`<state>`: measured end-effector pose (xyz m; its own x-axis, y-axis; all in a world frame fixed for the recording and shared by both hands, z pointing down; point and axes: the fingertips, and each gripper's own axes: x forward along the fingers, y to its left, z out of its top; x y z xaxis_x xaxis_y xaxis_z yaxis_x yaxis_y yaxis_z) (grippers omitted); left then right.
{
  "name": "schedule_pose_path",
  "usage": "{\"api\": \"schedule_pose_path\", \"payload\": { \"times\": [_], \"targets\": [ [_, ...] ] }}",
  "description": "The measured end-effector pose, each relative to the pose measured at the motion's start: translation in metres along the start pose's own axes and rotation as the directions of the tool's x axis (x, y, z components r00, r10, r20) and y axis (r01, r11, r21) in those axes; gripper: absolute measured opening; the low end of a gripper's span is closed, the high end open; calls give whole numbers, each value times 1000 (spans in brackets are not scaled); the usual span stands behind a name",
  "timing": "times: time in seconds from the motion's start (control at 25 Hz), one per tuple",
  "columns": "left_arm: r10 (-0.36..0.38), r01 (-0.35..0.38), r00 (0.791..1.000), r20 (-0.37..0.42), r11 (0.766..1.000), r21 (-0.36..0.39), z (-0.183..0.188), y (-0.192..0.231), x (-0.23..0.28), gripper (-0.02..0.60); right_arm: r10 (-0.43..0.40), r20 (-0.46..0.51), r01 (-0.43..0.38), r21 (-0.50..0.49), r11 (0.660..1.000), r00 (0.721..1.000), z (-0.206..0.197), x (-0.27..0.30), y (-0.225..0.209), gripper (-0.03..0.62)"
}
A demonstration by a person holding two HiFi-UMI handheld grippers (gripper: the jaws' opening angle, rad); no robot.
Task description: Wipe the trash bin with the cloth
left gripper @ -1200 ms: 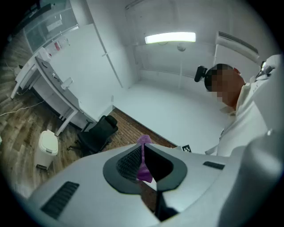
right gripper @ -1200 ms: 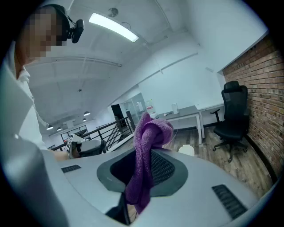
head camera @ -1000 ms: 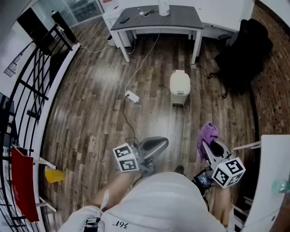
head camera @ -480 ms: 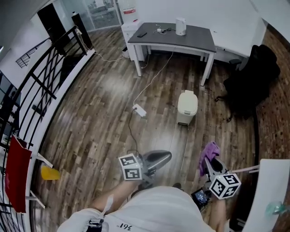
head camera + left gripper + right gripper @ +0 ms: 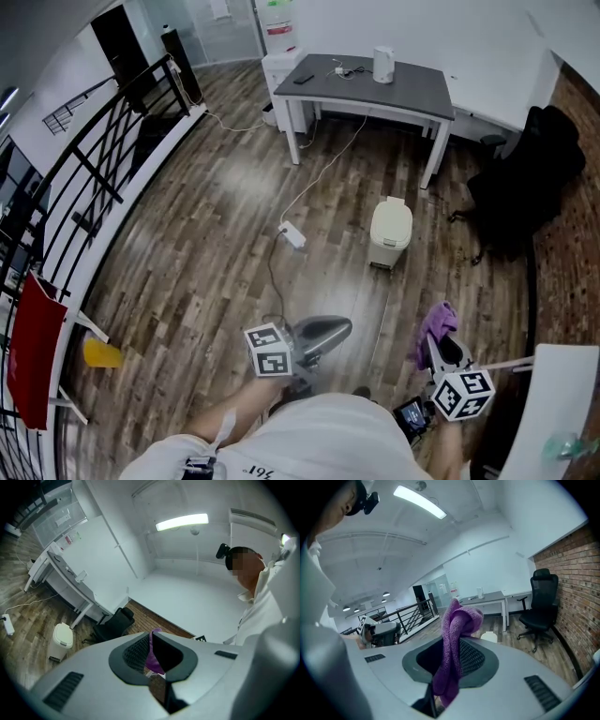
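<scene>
Right tool [image 5: 452,660] is clenched on the purple cloth [image 5: 457,620]: its own view shows the fabric pinched between the pads, with a bunched fold standing above the jaws and a tail hanging below. Left tool [image 5: 150,656] has its jaws drawn nearly together with nothing held. The purple glimpsed through the slit is the cloth over in the other tool.

From the head view both tools sit close to the person's body. The cream trash bin [image 5: 391,230] stands well apart from them on the wooden floor [image 5: 187,244], lid down, in front of the grey worktop [image 5: 375,89]. No wiping has begun, and the approach is likely the step in hand.

Several things could spoil it:
- The cloth is gripped only by a narrow fold, so dragging it hard across the lid may pull it free.
- The bin looks light and stands unsupported, so a sideways push could slide or tip it unless the empty left tool steadies it.
- A white cable [image 5: 319,183] and power strip [image 5: 292,234] lie on the floor just left of the way to the bin, where a foot could catch them.
</scene>
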<state>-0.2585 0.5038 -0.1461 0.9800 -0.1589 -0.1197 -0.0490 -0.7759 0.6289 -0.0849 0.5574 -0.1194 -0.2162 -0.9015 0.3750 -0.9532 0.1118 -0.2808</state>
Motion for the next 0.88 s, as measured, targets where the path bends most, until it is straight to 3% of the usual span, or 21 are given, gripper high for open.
{"api": "schedule_pose_path", "payload": {
  "times": [0.16, 0.52, 0.88],
  "targets": [
    [29, -29, 1000, 13, 1000, 6, -2, 2, 11, 21, -35, -9, 35, -59, 998, 999, -1, -4, -23, 81],
    [135, -134, 988, 82, 991, -15, -12, 4, 20, 21, -27, 7, 27, -6, 1000, 1000, -5, -18, -65, 81],
    [204, -203, 976, 70, 979, -15, -23, 5, 31, 21, 37, -15, -36, 64, 997, 999, -5, -15, -90, 81]
  ]
}}
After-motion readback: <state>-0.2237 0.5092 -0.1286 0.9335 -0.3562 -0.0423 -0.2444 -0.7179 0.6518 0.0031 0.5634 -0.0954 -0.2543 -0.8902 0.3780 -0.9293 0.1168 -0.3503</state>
